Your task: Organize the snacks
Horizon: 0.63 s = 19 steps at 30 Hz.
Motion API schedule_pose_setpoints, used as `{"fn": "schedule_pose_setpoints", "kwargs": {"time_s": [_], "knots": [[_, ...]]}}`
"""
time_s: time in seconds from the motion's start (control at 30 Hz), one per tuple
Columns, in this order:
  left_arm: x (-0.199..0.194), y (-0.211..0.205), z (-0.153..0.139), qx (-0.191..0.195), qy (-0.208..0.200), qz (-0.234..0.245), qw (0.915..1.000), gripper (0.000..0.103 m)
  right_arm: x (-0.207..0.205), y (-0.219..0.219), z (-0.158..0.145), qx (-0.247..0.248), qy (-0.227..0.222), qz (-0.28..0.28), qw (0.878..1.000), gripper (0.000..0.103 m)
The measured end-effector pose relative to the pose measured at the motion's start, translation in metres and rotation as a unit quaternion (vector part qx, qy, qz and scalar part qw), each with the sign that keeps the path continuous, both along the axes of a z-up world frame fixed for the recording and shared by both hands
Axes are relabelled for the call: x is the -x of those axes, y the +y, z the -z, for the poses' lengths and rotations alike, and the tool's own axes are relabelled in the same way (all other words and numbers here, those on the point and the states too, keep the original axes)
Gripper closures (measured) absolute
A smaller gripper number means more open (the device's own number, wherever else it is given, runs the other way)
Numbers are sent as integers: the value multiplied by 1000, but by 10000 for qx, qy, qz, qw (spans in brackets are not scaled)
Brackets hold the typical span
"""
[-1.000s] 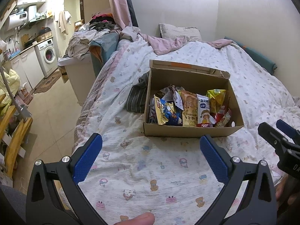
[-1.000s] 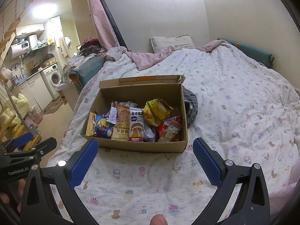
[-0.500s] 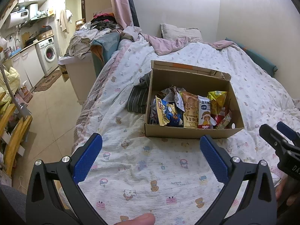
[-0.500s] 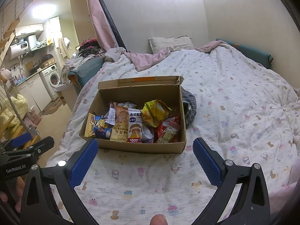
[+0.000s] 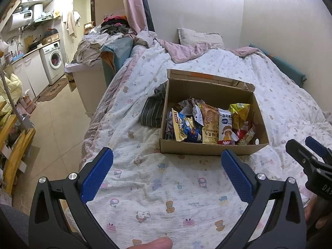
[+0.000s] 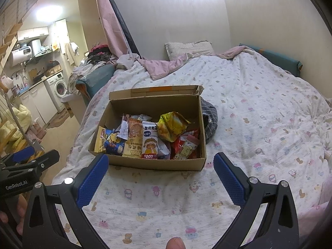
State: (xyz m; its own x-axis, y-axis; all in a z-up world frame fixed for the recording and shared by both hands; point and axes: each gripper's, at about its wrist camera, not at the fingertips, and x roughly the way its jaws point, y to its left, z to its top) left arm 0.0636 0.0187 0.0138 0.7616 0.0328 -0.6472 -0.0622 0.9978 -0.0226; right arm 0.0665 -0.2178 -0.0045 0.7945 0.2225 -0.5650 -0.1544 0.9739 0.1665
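An open cardboard box (image 5: pixel 209 150) sits on the bed; it also shows in the right wrist view (image 6: pixel 157 164). It holds several snack packets standing on edge: a white packet marked FOOD (image 5: pixel 226 129) (image 6: pixel 149 141), a yellow bag (image 5: pixel 239 112) (image 6: pixel 172 125), a blue and yellow packet (image 5: pixel 186 127) (image 6: pixel 110 142), a red packet (image 6: pixel 186 146). My left gripper (image 5: pixel 166 173) is open and empty over the bedsheet, short of the box. My right gripper (image 6: pixel 160 175) is open and empty, just in front of the box's near wall.
A striped dark cloth (image 5: pixel 153 110) lies against the box's far side (image 6: pixel 210 122). The patterned bedsheet (image 5: pixel 157 186) covers the bed, with a pillow (image 6: pixel 188 48) and pink blanket (image 6: pixel 164 65) at the head. The bed edge and tiled floor (image 5: pixel 58 124) are to the left.
Both grippers have drifted slightly toward the box. Their jaws have stayed open and nothing was picked up.
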Motion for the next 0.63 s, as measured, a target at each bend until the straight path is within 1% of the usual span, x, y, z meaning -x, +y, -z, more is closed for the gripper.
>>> {"fn": "schedule_pose_setpoints", "kwargs": {"time_s": [0.63], "knots": [[-1,-2,-3,54,4,-18,10000,0,0,2,1,10,8,-2,10000,0]]}}
